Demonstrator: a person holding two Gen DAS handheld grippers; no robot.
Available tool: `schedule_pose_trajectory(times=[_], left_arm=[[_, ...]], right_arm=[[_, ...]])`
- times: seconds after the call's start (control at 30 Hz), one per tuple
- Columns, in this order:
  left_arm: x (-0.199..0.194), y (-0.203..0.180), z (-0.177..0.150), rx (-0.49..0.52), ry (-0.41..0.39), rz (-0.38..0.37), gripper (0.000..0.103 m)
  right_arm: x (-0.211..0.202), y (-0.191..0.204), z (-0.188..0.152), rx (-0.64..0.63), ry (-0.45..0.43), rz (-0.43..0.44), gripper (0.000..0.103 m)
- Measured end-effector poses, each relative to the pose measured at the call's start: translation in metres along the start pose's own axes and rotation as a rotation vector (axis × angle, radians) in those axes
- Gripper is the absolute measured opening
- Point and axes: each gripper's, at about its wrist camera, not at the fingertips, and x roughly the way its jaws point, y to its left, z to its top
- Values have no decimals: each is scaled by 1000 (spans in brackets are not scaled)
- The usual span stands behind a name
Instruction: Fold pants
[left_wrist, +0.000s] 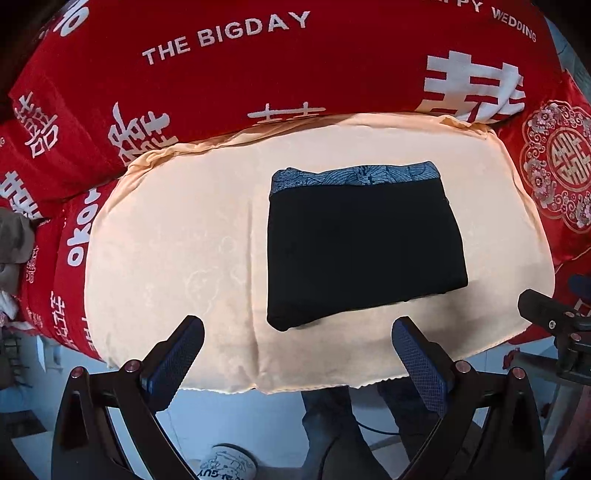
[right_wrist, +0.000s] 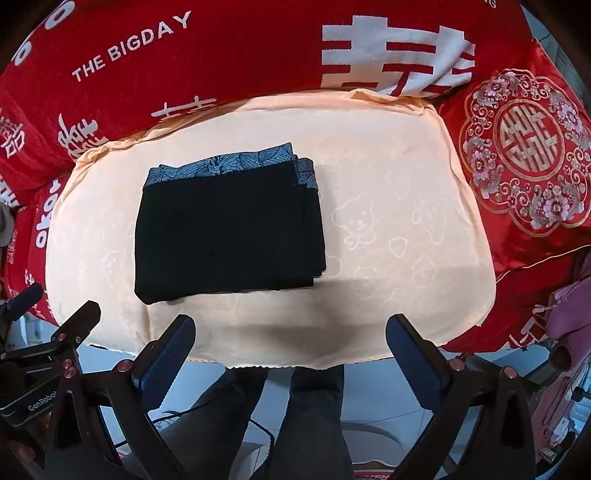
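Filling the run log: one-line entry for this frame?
stage: fold looks done | pants: compact rectangle, patterned band at far edge, on cream cloth | left gripper: open, empty | right gripper: open, empty

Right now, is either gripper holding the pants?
No: the folded black pants lie alone on the cream cloth, while the right gripper and the left gripper hang open, short of them.

Bright even light, soft shadows, strong fisheye edge warping
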Motion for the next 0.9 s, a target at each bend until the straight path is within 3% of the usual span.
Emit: schedule_pose_trajectory(times=[0.9], left_arm=[[0, 7, 3, 1, 5, -8, 102]], right_arm=[[-1, 18, 2, -38, -1, -23, 103]])
